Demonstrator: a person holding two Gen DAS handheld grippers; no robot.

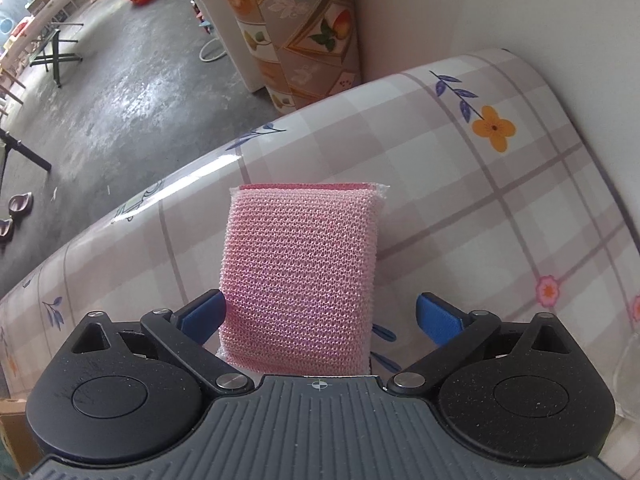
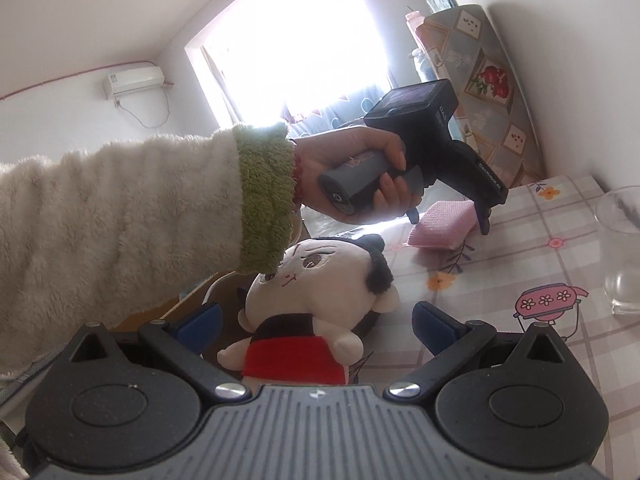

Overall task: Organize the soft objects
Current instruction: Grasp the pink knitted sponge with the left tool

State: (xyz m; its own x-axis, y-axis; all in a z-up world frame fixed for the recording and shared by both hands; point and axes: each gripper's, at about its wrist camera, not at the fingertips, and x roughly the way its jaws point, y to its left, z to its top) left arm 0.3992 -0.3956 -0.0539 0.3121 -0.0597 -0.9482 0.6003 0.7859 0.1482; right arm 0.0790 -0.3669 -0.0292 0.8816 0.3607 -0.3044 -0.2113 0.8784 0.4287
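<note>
A pink mesh sponge [image 1: 304, 272] lies flat on the checked, flowered tablecloth [image 1: 480, 220]. My left gripper [image 1: 320, 310] is open around its near end: the left blue pad [image 1: 206, 314] is against the sponge's side and the right pad stands apart. In the right wrist view the same left gripper [image 2: 448, 220] is held by a hand, fingers down on either side of the sponge [image 2: 430, 236]. A plush doll [image 2: 320, 280] with a pale face, black hair and a red band lies face up near the table's left edge. My right gripper [image 2: 318, 320] is open around its body.
A clear glass [image 2: 620, 248] stands on the table at the right. A fluffy sleeve [image 2: 120, 208] crosses the left half of the right wrist view. A patterned roll [image 1: 304, 28] leans on the wall beyond the table's far edge. The grey floor [image 1: 120, 100] drops away to the left.
</note>
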